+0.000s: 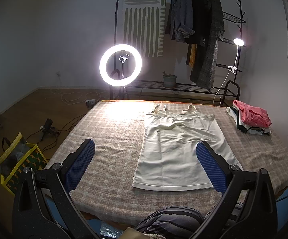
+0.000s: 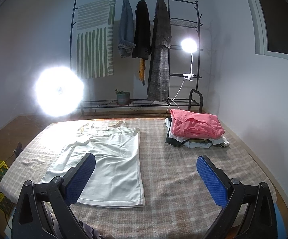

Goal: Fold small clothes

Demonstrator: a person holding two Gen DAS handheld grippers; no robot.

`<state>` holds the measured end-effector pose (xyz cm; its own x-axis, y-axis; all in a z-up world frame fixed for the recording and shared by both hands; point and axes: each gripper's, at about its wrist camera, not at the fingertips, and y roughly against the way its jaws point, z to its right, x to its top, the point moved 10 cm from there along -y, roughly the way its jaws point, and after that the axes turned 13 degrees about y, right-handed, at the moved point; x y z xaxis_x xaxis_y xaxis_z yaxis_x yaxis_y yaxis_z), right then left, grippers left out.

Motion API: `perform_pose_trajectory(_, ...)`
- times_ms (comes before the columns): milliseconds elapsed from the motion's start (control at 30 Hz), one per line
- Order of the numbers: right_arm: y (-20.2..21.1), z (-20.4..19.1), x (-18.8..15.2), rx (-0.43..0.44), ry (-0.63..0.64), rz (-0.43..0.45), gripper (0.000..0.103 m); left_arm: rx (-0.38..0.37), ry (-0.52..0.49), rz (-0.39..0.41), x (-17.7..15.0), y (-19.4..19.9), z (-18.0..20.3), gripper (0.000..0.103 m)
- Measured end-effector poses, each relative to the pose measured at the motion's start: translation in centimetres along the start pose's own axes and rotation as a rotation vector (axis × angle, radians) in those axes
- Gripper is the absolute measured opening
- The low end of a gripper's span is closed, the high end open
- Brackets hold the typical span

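Observation:
A cream tank top lies spread flat on the checked table cover, straps at the far end, hem near me. It also shows in the right wrist view. My left gripper is open and empty, held above the near half of the top. My right gripper is open and empty, above the cover just right of the top. A stack of folded clothes with a pink garment on top sits at the far right; it shows in the left wrist view too.
A bright ring light stands beyond the table's far edge. A clothes rack with hanging coats, a clip lamp and a potted plant lines the back wall. A yellow-green bag sits on the floor at left.

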<state>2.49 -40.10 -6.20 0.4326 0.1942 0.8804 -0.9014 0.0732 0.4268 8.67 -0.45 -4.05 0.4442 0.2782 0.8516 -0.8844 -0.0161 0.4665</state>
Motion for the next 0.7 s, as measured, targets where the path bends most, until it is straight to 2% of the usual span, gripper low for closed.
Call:
perform_pose_trajectory(533,-0.3,-0.5,0.2,0.011,-0.003,0.002,0.103,-0.001,-0.002,0.000,0.1,-0.1,-0.1,0.103)
perform_pose_trajectory(700,-0.6,-0.5,0.4,0.011,-0.003,0.007,0.103,0.017,-0.003,0.018,0.3,-1.4,-1.7,0.103)
